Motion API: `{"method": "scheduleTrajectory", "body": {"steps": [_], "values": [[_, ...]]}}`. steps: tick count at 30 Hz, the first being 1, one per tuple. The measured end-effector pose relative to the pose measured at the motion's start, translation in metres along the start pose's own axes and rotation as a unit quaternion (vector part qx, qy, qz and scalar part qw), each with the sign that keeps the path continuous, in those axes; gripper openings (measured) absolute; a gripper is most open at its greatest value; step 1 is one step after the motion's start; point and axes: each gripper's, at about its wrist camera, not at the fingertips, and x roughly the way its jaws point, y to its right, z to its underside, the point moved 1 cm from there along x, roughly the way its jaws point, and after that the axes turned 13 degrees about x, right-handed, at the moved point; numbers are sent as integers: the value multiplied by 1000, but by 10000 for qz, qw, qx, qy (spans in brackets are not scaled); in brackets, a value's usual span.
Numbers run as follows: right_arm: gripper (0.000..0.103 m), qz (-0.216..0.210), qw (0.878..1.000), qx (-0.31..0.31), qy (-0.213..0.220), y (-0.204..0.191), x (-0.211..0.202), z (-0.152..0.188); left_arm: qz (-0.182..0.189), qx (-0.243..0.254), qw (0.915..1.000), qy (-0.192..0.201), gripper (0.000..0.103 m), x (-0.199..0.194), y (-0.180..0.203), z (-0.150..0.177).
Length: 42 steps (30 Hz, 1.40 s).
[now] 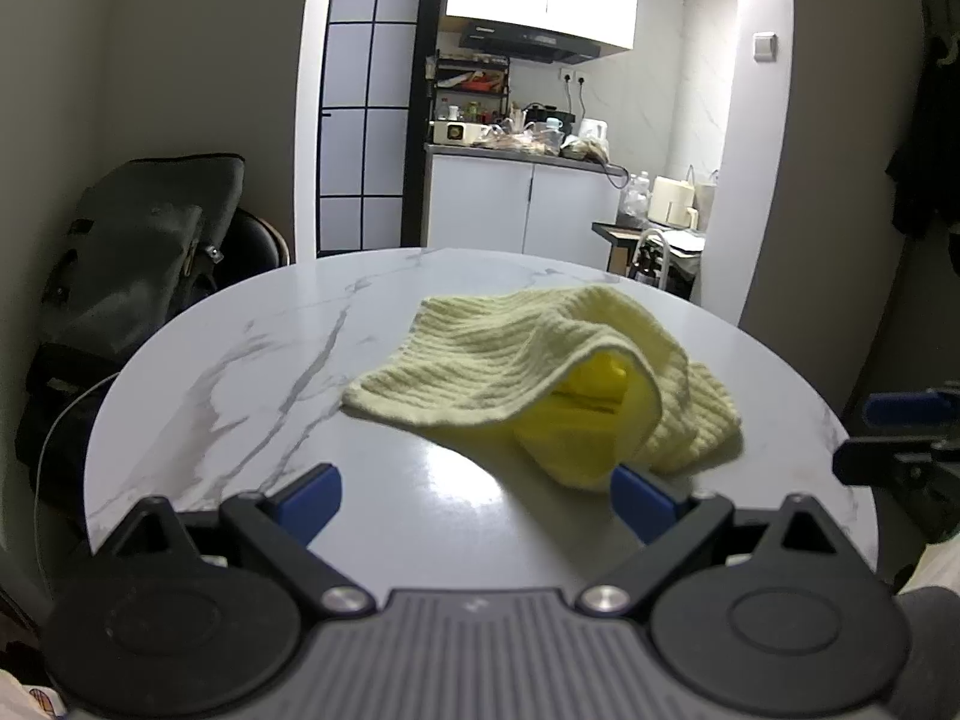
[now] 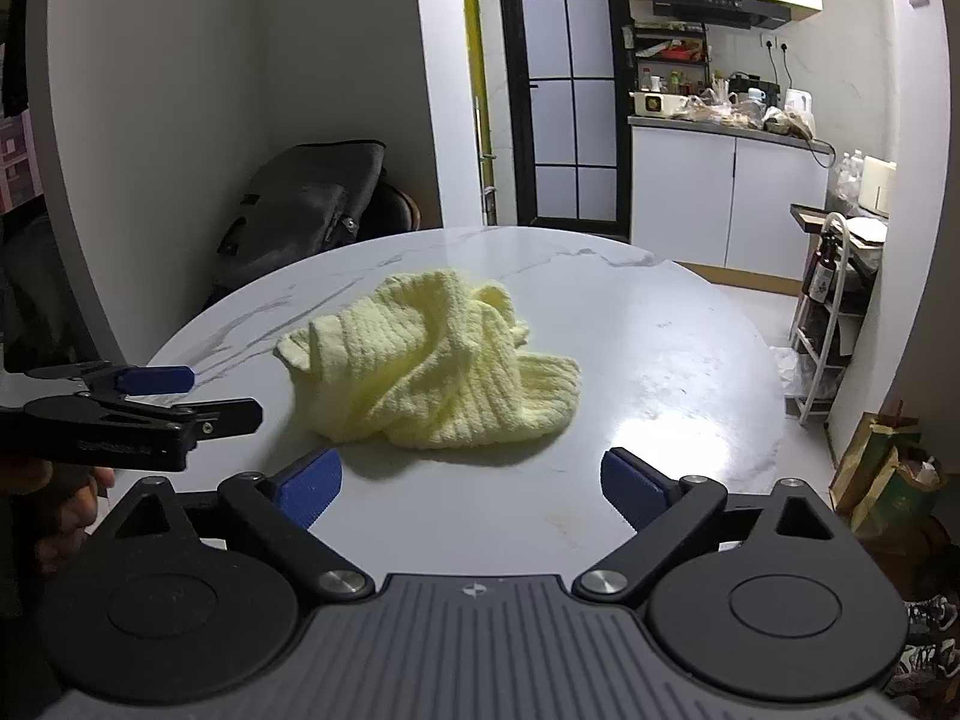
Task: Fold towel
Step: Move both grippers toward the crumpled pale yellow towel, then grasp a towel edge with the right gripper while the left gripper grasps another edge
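Towel (image 2: 429, 360), pale yellow, lies crumpled on the table (image 2: 660, 360) just ahead of both grippers, left (image 1: 474, 501) and right (image 2: 471, 489), each spread and empty; looks soft, light, limp: pinch a free corner

A round white table (image 2: 660, 324) stands by grey walls. Behind it is a dark glass door (image 2: 564, 84). White kitchen cupboards (image 2: 726, 198) sit under a bright light

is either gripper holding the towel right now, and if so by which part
Nothing is held. The left gripper and right gripper both stand open, short of the crumpled yellow towel, which lies loose on the marble table.
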Motion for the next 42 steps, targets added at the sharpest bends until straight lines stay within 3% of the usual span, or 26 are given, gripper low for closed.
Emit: {"method": "scheduleTrajectory", "body": {"steps": [17, 39, 42], "values": [[90, -429, 9990, -60, -130, -31, 14, -3, -52, 151, 9999, 40, 92, 1, -2, -4], [90, 15, 9998, 45, -202, -67, 59, 1, -96, -96, 9999, -7, 83, 11, -20, 9], [86, 109, 9997, 116, -171, -66, 64, 2, -93, -132, 9999, 51, 83, 10, -22, 9]]}}
